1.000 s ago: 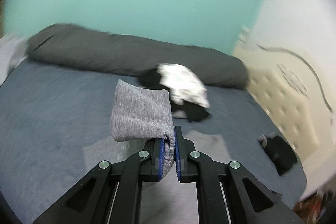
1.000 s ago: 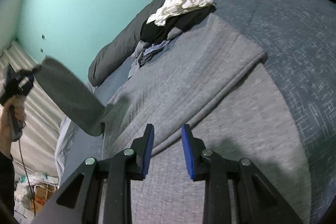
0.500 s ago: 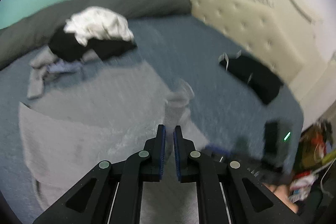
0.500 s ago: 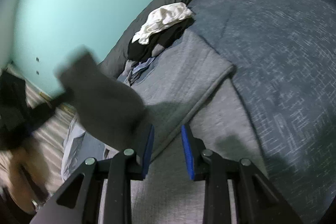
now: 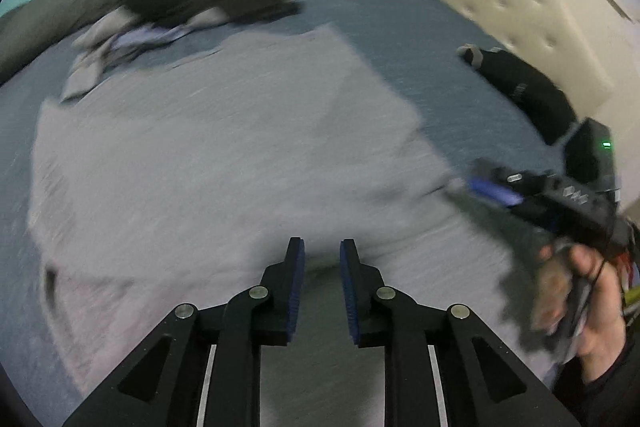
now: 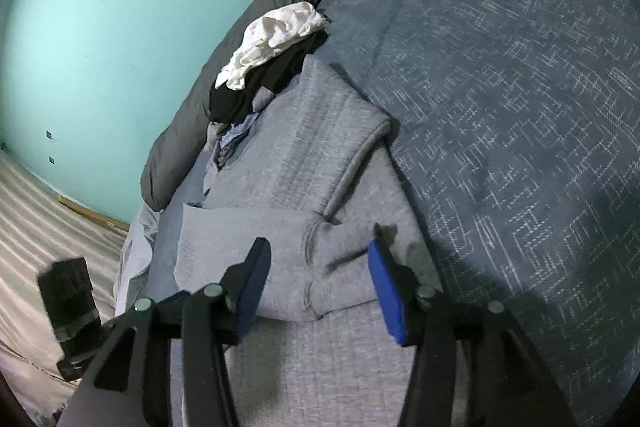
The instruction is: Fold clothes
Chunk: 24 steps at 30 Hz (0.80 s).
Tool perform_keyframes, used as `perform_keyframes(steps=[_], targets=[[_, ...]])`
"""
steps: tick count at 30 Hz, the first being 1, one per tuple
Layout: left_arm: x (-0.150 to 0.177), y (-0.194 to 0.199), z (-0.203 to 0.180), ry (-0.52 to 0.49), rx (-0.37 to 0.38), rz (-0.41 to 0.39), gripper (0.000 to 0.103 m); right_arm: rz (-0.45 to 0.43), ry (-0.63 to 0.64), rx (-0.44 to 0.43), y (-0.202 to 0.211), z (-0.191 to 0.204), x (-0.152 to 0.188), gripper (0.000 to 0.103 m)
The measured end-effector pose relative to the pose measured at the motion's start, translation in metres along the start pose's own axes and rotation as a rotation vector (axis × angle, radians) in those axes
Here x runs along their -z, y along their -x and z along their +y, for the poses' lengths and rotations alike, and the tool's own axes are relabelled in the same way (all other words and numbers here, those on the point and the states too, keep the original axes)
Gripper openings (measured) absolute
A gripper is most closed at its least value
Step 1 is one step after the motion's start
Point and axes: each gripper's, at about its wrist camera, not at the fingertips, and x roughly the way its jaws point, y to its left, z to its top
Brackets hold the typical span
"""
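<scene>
Since a second ago, the sleeve (image 6: 256,247) has dropped from the left claw (image 5: 322,259) and lies folded across the sweater (image 6: 304,155) on the bed (image 6: 500,87). Both claws' jaws have just been opening: the left stands slightly parted, pinching nothing; the right claw (image 6: 320,267) is spread wide above the folded sleeve. Other clothes (image 6: 272,43) are heaped beyond.
</scene>
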Motion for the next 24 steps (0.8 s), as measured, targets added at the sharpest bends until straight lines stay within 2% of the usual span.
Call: perform_keyframes(steps=[5,14,16,18,21,22,24], targets=[[0.025,0.007,0.055,0.093,-0.062,0.007,0.020,0.018,0.009,0.032,-0.006,-0.004,-0.005,0.052],[0.060,0.016,0.112,0.210,-0.112,-0.008,0.021,0.134,0.102,0.136,-0.036,0.003,0.007,0.050],[0.067,0.021,0.121,0.228,-0.123,-0.012,0.021,0.147,0.130,0.167,-0.040,0.004,0.011,0.038],[0.071,0.026,0.130,0.239,-0.139,-0.018,0.021,0.154,0.125,0.170,-0.042,0.001,0.015,0.015],[0.075,0.032,0.147,0.265,-0.172,-0.026,0.024,0.136,0.112,0.152,-0.037,0.000,0.016,0.003],[0.075,0.033,0.154,0.279,-0.182,-0.029,0.026,0.128,0.109,0.140,-0.034,0.000,0.017,0.002],[0.073,0.035,0.167,0.302,-0.206,-0.032,0.037,0.107,0.104,0.106,-0.025,0.004,0.017,0.002]])
